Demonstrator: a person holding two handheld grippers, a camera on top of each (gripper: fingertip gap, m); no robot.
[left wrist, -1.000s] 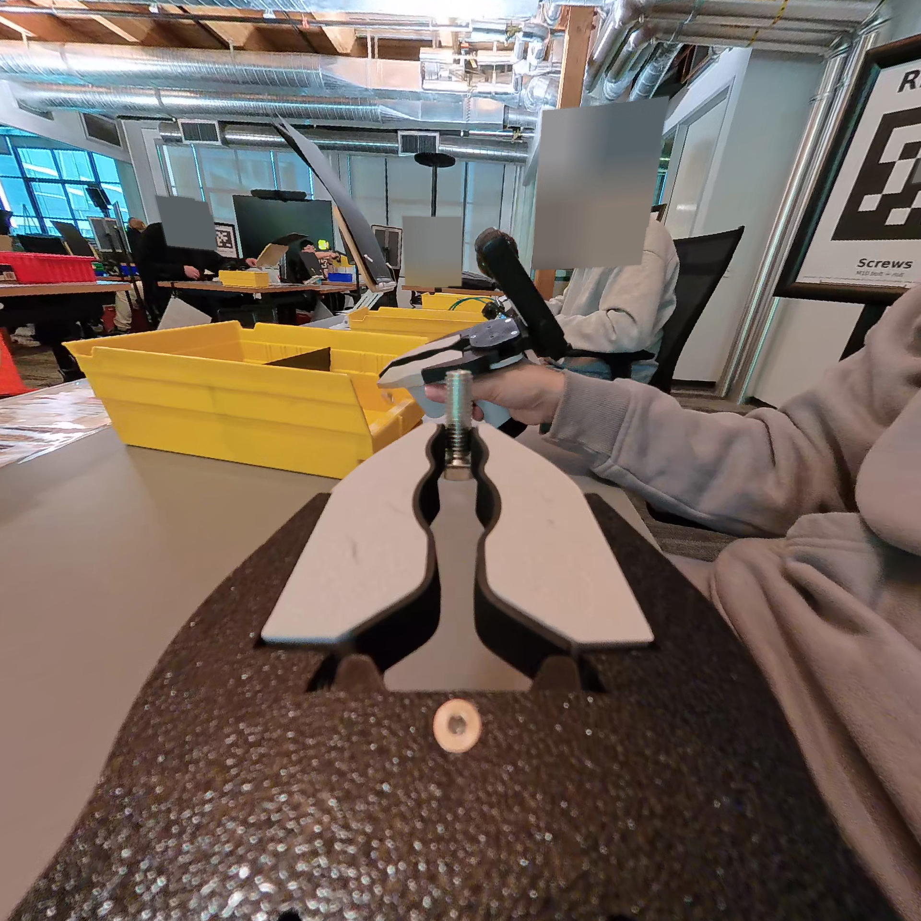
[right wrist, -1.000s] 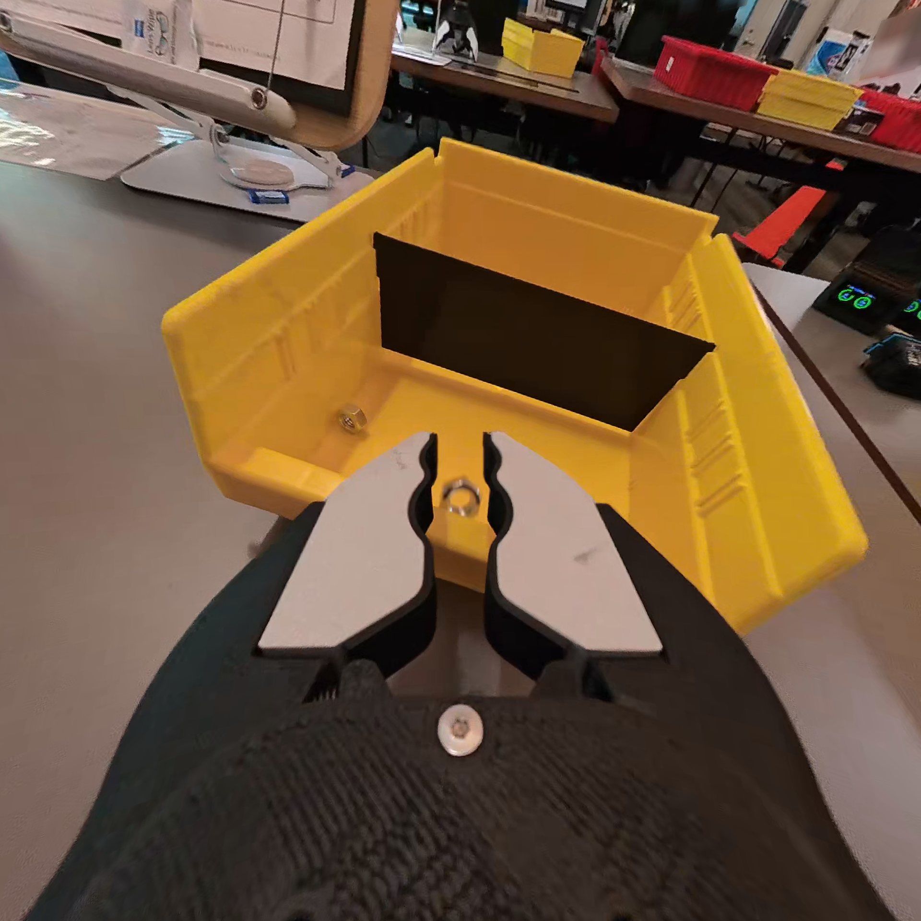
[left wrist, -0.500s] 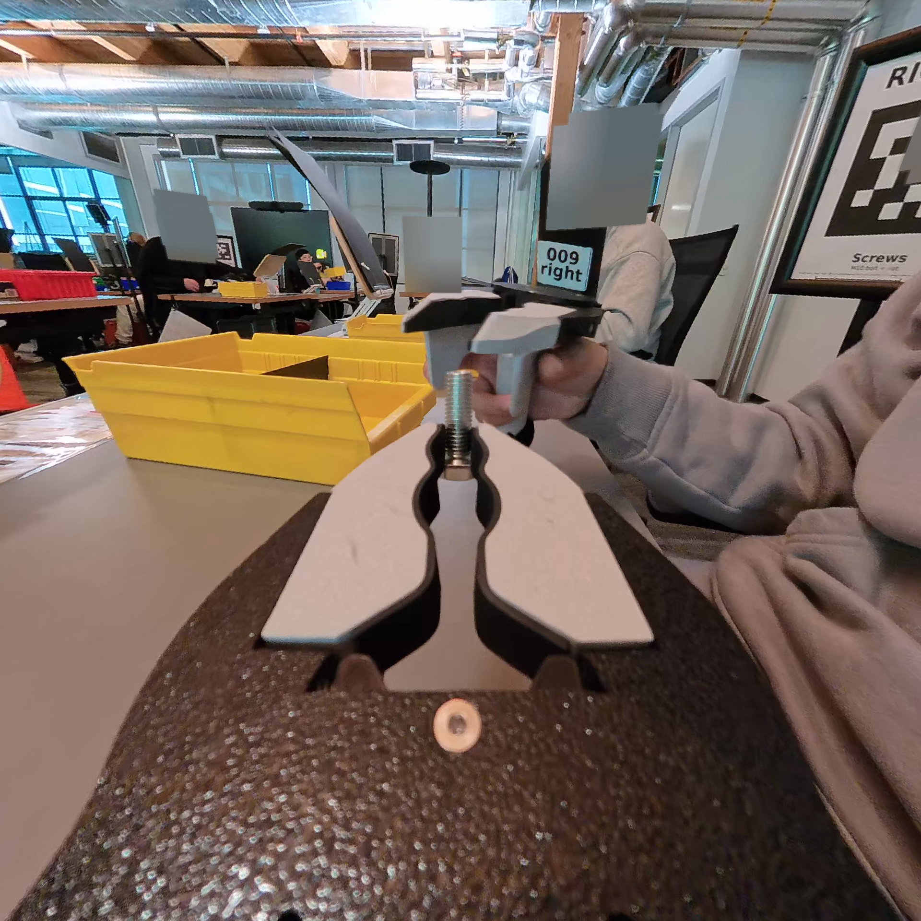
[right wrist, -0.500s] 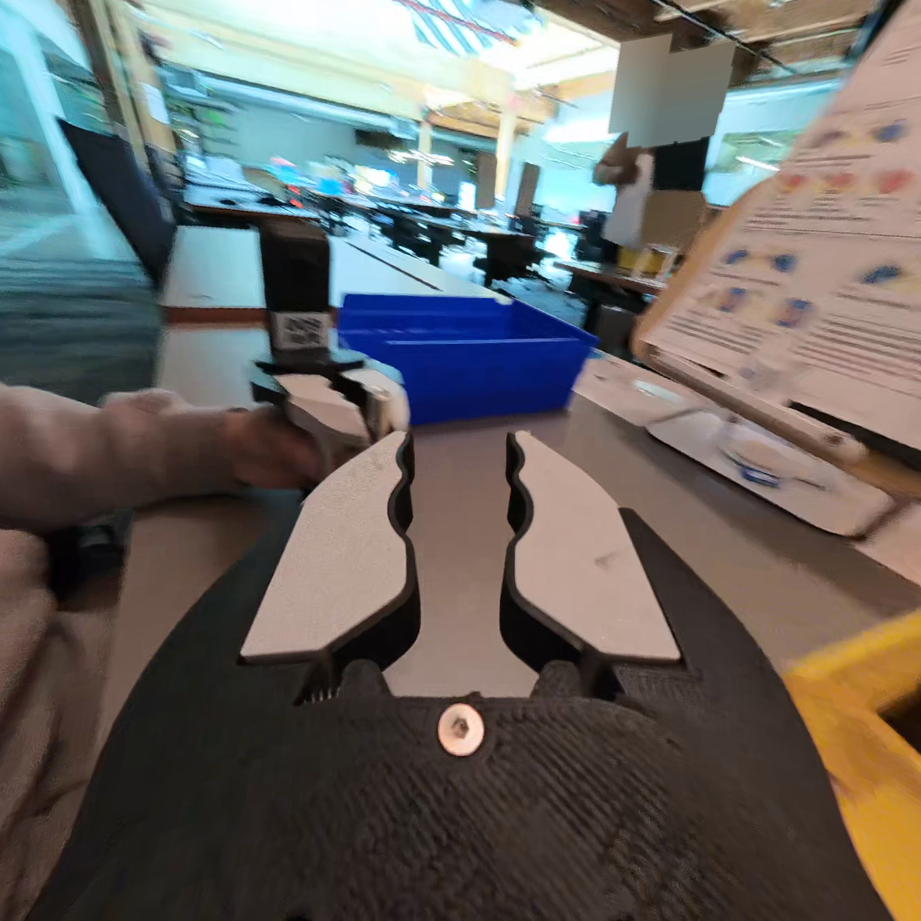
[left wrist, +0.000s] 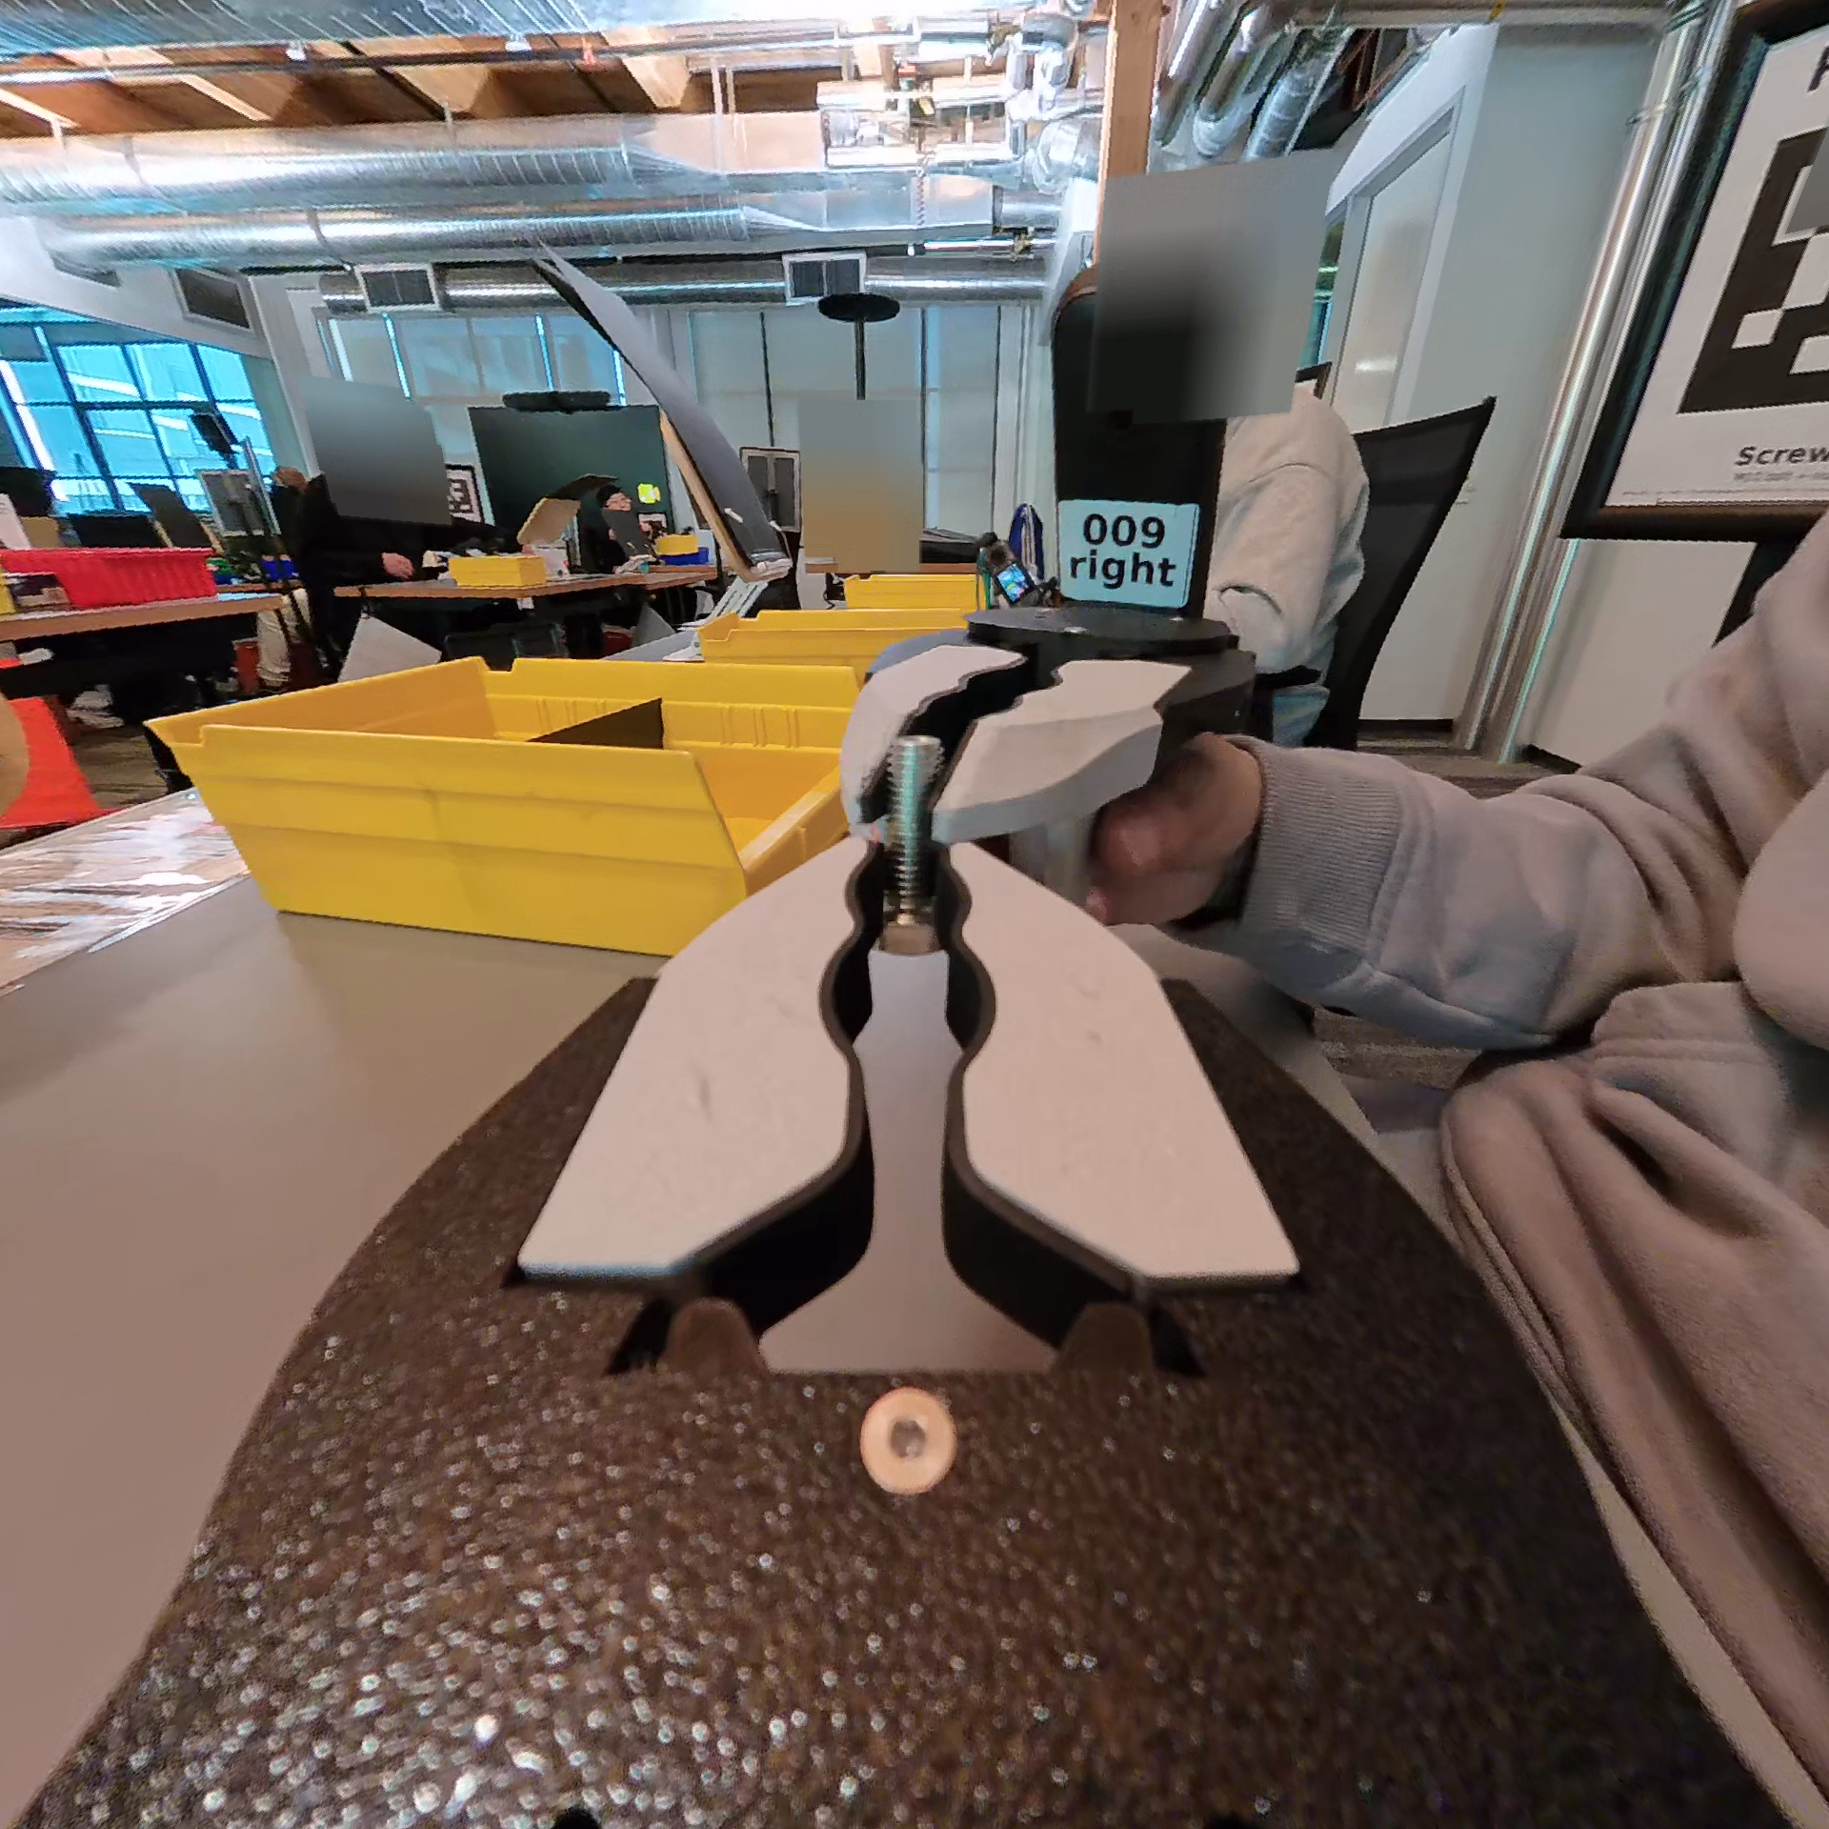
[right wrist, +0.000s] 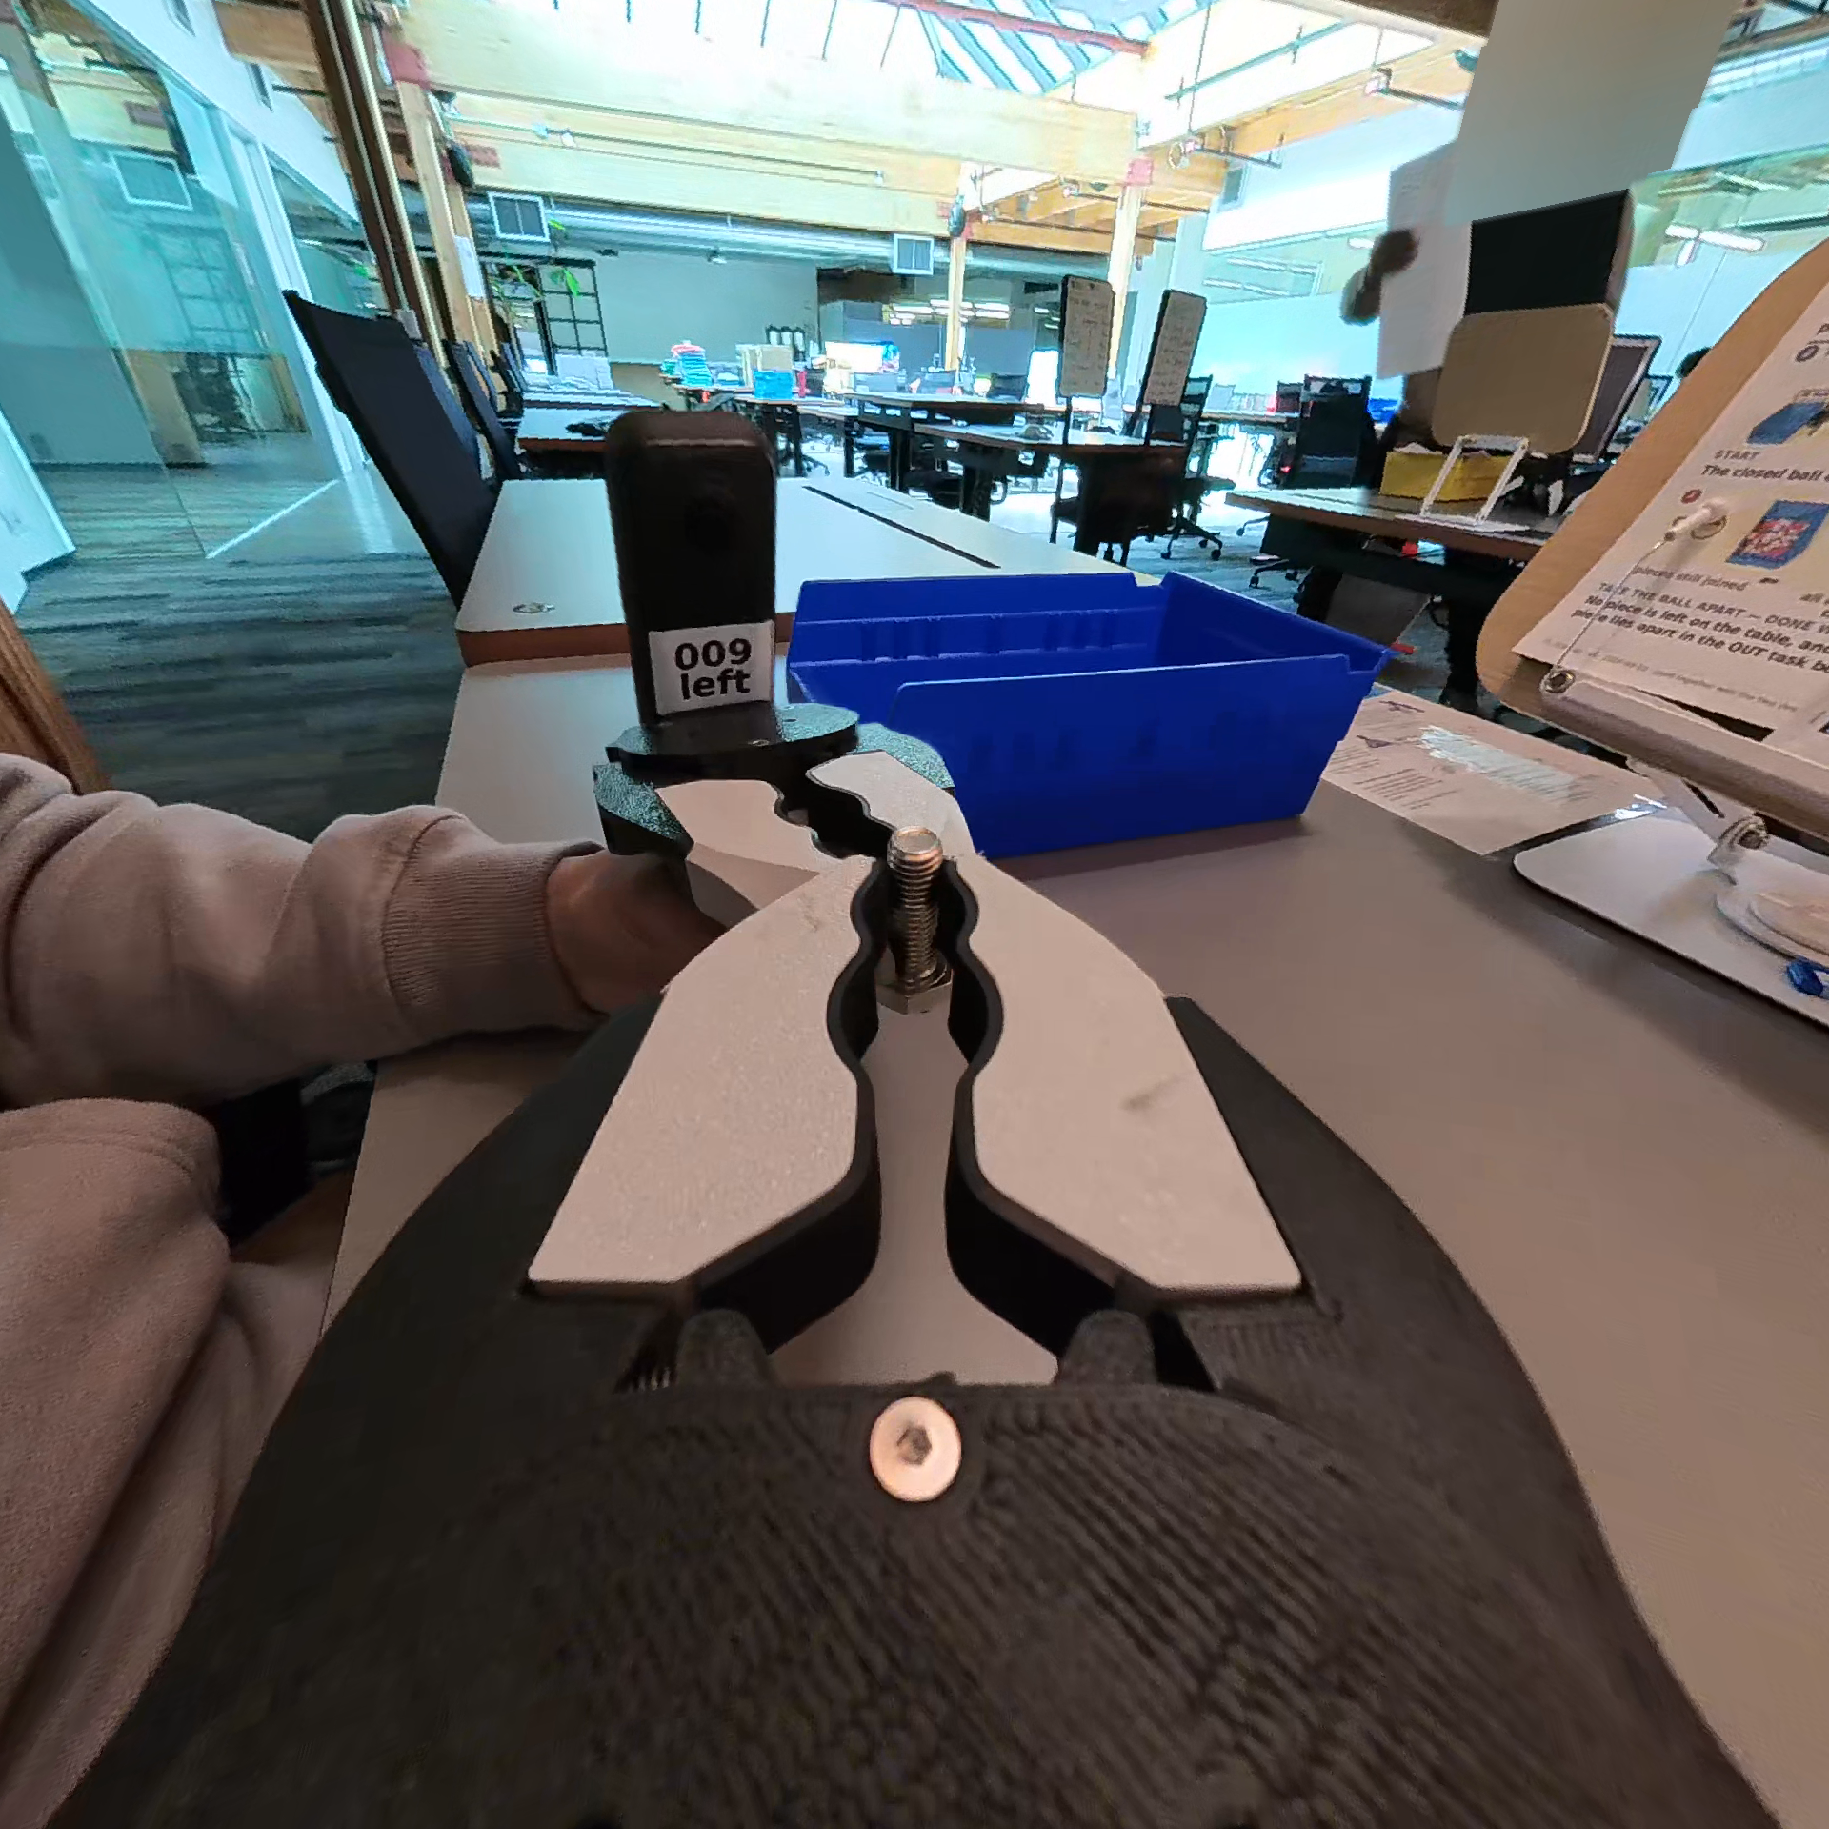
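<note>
**Item:** bolt (left wrist: pixel 911 841) — silver metal, threaded shank, hex head. It stands upright with the head down, in the air above the grey table (left wrist: pixel 247 1089), where the two grippers' fingertips meet.

**Handling (judged):** small, rigid and dense for its size, not fragile. The threads should give the pads some bite, while the smooth head offers less. The shank is the sound place to hold it, square across, so that it cannot pivot.

**Left gripper (left wrist: pixel 909 871):** clenched on the lower shank, with the head sitting in the hollow just behind the tips.

**Right gripper (right wrist: pixel 915 881):** comes in from the opposite side, slightly higher, with its fingers closed against the upper shank. The person's right hand (left wrist: pixel 1168 841) is on its grip.

**Surroundings:** yellow bin (left wrist: pixel 445 821) with black divider (left wrist: pixel 614 732) behind and to the left in the left wrist view. The right wrist view shows a blue bin (right wrist: pixel 1138 752) beyond the tips — and a tilted board with a printed sheet (right wrist: pixel 1683 594) at the right.
</note>
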